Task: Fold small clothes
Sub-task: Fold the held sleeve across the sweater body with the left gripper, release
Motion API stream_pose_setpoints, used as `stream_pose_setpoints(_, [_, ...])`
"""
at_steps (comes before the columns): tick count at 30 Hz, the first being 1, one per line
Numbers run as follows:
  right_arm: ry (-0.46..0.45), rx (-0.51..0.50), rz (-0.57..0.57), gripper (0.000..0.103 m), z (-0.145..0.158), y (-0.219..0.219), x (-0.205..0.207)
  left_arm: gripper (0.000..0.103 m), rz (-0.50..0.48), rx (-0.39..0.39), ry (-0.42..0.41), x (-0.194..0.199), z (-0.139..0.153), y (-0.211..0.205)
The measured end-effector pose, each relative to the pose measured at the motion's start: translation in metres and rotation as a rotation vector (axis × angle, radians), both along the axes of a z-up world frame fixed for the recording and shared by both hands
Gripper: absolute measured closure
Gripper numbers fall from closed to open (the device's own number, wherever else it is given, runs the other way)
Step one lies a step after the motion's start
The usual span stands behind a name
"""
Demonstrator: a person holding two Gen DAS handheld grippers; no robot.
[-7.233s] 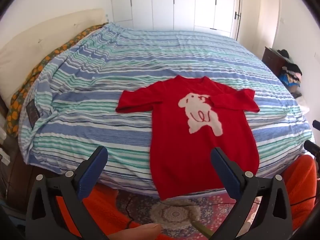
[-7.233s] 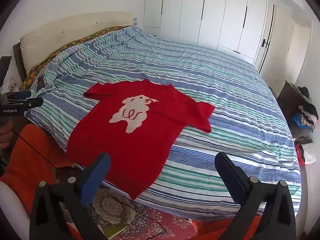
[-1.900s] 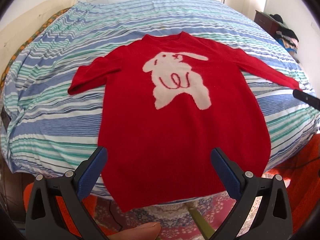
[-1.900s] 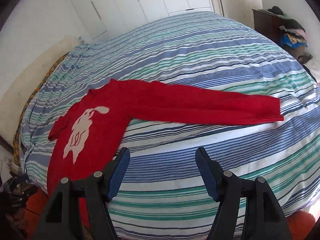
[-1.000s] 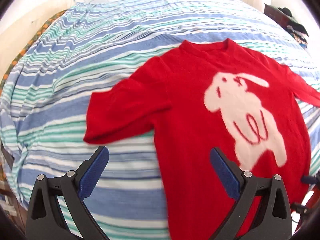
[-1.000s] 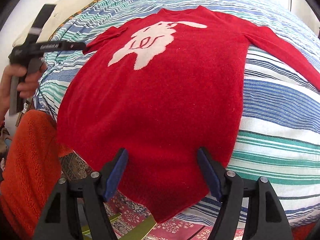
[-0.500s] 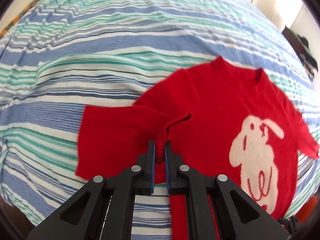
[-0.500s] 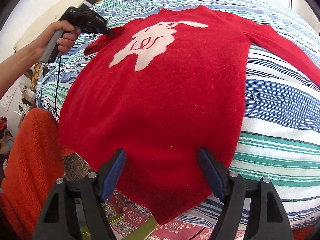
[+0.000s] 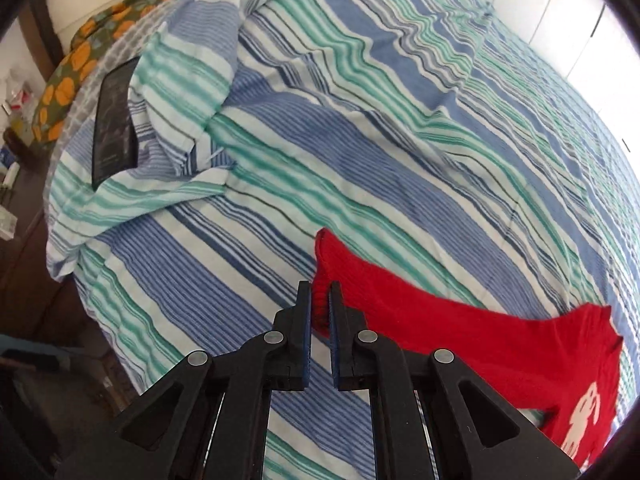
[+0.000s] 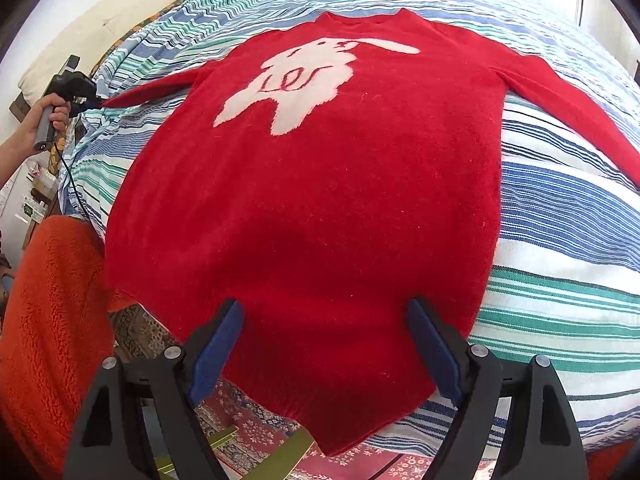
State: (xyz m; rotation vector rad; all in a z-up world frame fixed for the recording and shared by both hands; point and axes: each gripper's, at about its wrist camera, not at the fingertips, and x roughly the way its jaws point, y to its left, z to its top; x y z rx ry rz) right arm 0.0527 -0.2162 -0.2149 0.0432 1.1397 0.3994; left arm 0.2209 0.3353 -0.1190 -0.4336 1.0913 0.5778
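Observation:
A red sweater (image 10: 340, 184) with a white rabbit on its chest lies face up on the striped bed, its hem hanging over the near edge. My left gripper (image 9: 319, 312) is shut on the cuff of the sweater's left sleeve (image 9: 420, 324), which is stretched out straight toward the pillow side; the gripper also shows in the right wrist view (image 10: 94, 100). My right gripper (image 10: 326, 344) is open and empty, hovering just above the sweater's hem. The right sleeve (image 10: 572, 108) lies stretched out to the right.
The striped blue, green and white duvet (image 9: 380, 128) covers the bed. A dark flat device (image 9: 114, 120) lies near the bed's corner by an orange-patterned pillow (image 9: 68, 76). An orange fleece garment (image 10: 48, 320) and a patterned rug (image 10: 256, 432) are below the bed edge.
My left gripper closed on the folded left sleeve and pulled it outward until it lies straight. My right gripper stayed open over the hem, almost unmoved.

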Motion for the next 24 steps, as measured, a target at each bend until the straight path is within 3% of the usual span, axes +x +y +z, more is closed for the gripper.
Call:
stream_pose_setpoints(5, [0.003, -0.022, 0.003, 0.015, -0.002, 0.004, 0.002, 0.094, -0.021, 0.035, 0.101, -0.006, -0.031, -0.013])
stream_pose_setpoints(8, [0.0, -0.041, 0.011, 0.014, -0.002, 0.008, 0.001, 0.072, 0.024, 0.061, 0.145, -0.023, -0.039, -0.017])
stream_pose_setpoints(9, [0.0, -0.042, 0.011, 0.014, -0.002, 0.007, 0.001, 0.053, 0.044, 0.051, 0.128, -0.034, -0.037, -0.018])
stream_pose_setpoints(10, [0.003, -0.037, 0.009, 0.014, -0.001, 0.007, 0.001, 0.047, 0.06, 0.043, 0.096, -0.046, -0.031, -0.021])
stream_pose_setpoints(12, [0.008, 0.008, -0.003, 0.015, 0.008, 0.0, 0.0, 0.047, 0.034, 0.011, 0.027, -0.07, -0.018, -0.038])
stream_pose_setpoints(15, [-0.033, 0.122, -0.1, 0.015, 0.033, -0.031, -0.009, 0.047, -0.155, -0.127, -0.061, -0.101, -0.005, -0.093])
stream_pose_setpoints(18, [-0.024, 0.183, -0.222, 0.015, 0.041, -0.071, -0.018, 0.047, -0.406, -0.311, -0.062, -0.117, -0.018, -0.172])
stream_pose_setpoints(21, [0.065, 0.246, -0.268, 0.017, 0.024, -0.092, -0.018, 0.047, -0.558, -0.365, 0.004, -0.125, -0.046, -0.245])
stream_pose_setpoints(24, [0.134, 0.333, -0.232, 0.024, 0.007, -0.09, -0.014, 0.05, -0.61, -0.361, 0.058, -0.132, -0.066, -0.292])
